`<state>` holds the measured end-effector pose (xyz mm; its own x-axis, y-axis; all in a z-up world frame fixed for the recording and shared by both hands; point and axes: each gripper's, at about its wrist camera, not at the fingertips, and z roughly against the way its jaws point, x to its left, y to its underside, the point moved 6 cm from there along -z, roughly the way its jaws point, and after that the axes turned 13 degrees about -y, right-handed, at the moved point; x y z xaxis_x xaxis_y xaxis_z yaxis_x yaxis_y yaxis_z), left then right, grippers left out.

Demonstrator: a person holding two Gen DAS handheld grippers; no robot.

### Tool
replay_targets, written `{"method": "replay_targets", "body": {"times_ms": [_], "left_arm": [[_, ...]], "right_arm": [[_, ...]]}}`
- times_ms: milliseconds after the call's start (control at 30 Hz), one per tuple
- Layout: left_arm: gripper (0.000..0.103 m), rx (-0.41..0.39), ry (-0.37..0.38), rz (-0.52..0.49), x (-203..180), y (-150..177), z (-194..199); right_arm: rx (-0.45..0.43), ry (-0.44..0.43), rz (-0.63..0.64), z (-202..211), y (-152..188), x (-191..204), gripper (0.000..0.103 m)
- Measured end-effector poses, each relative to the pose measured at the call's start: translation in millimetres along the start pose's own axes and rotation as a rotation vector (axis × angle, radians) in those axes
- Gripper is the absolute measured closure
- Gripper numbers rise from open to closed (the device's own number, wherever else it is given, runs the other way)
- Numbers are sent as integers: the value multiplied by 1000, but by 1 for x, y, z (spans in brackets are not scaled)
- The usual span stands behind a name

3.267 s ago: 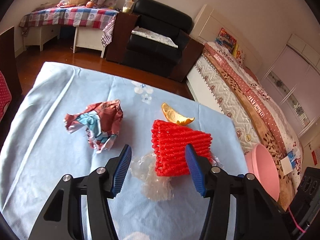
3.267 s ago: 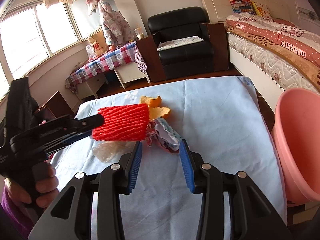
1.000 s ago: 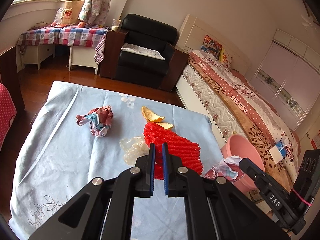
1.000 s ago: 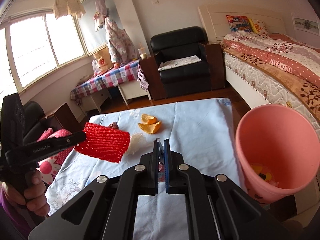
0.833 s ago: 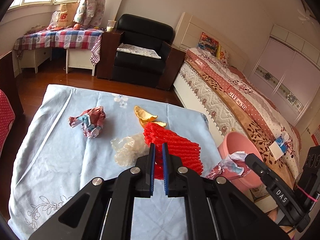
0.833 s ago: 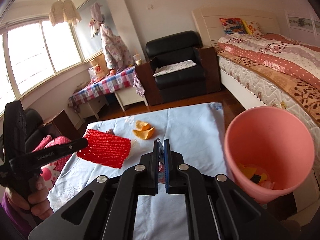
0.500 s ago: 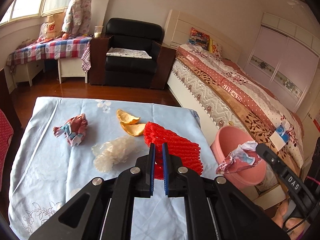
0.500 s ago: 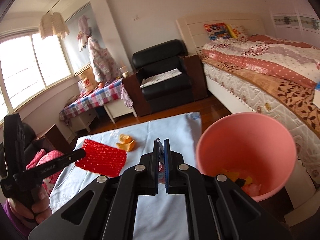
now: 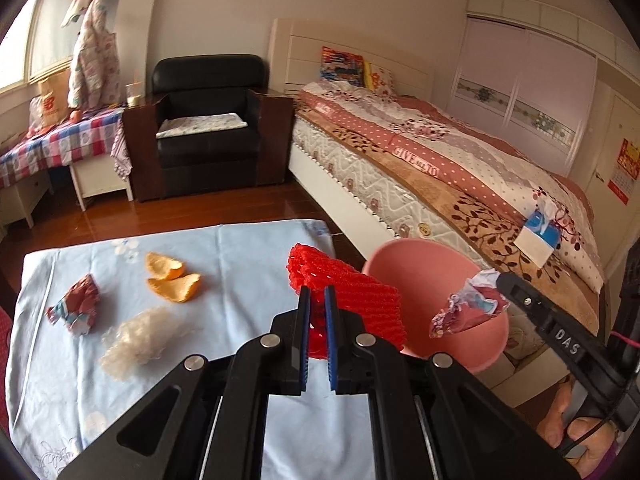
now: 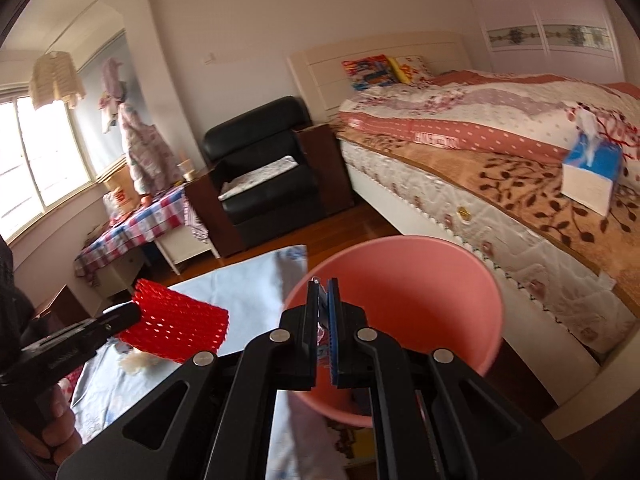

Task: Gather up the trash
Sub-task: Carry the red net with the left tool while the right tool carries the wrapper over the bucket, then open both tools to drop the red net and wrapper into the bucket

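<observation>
The left gripper [image 9: 316, 312] clamps a red foam mesh sleeve [image 9: 352, 300] beside the round pink plastic bin [image 9: 424, 264]; the right gripper [image 10: 322, 308] pinches a crumpled printed paper wrapper [image 9: 468, 310] above the bin.

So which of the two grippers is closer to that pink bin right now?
Right. The right gripper, clamping a crumpled wrapper, is over the pink bin. The left gripper, gripping red foam netting, is above the table edge beside it.

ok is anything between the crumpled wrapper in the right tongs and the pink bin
Nothing visible. The right tongs are shut on the crumpled red and blue paper wrapper, which hangs right at the open mouth of the round pink plastic bin. The red foam net in the left tongs sits off to the side.
</observation>
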<state>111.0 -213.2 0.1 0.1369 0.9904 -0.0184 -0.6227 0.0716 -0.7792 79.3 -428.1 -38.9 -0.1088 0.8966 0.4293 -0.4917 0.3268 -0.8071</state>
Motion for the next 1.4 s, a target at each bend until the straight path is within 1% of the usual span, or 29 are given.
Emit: {"method": "replay_targets", "body": {"times_ms": [300,400,533,767,1000,1300,1400], "left_arm": [[97,-8,63,-88,-70,-7,-16],[97,-12,71,-110,-85,-7,-21],[97,1,77,-135,-104,-4,-35],[97,30,54,-168,-120,6,-61],[97,69,37,-188,-123,17,-79],[96,85,55,-208,-133,28,-84],[94,81,56,-210,-134,30,-82]], "right_arm": [[12,51,-42,-1,5,-36,98],[17,64,-49,-2,6,-45,98],[24,80,-54,-4,8,-53,98],[46,96,-63,-11,14,-62,98],[64,101,-70,-17,20,-67,98],[75,114,-73,-20,24,-71,98],[80,119,-79,-20,26,-73,98]]}}
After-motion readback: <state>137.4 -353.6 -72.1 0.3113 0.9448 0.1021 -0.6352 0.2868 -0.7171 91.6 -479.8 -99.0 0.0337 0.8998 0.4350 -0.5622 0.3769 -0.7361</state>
